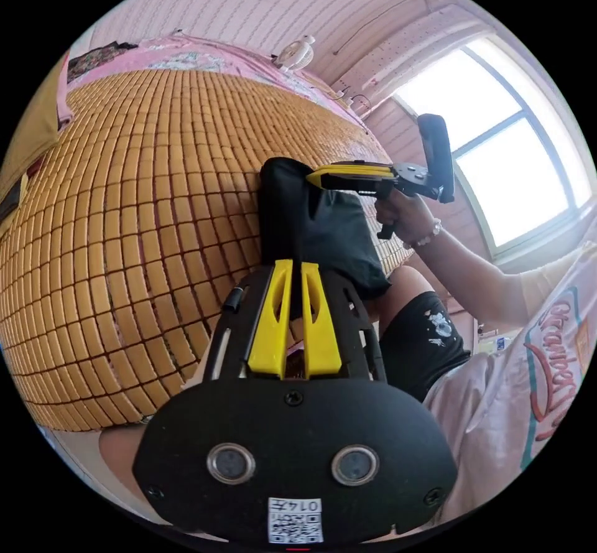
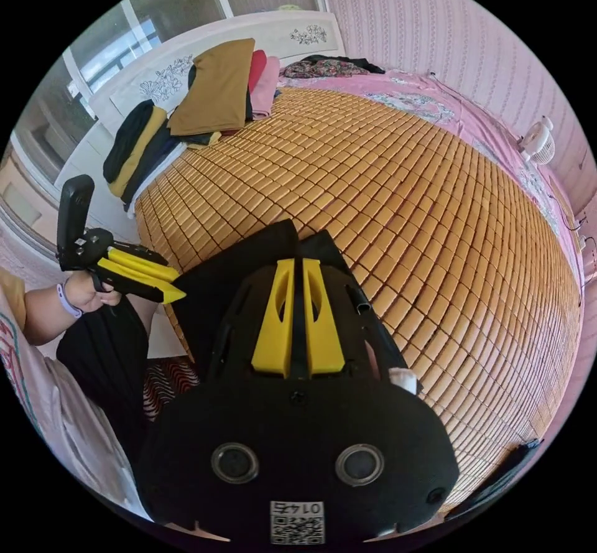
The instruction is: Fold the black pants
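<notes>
Pants (image 1: 323, 229) hang between my tongs: left gripper (image 1: 293, 270) and right gripper (image 2: 297, 267) each clamp black cloth, bamboo mat (image 2: 404, 204) just beyond.

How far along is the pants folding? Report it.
Mid-fold. Done: the black pants look bunched into a short bundle at the edge of the bamboo mat. In hand: the left gripper and right gripper both pinch cloth. Left: laying it flat, finishing folds.
</notes>
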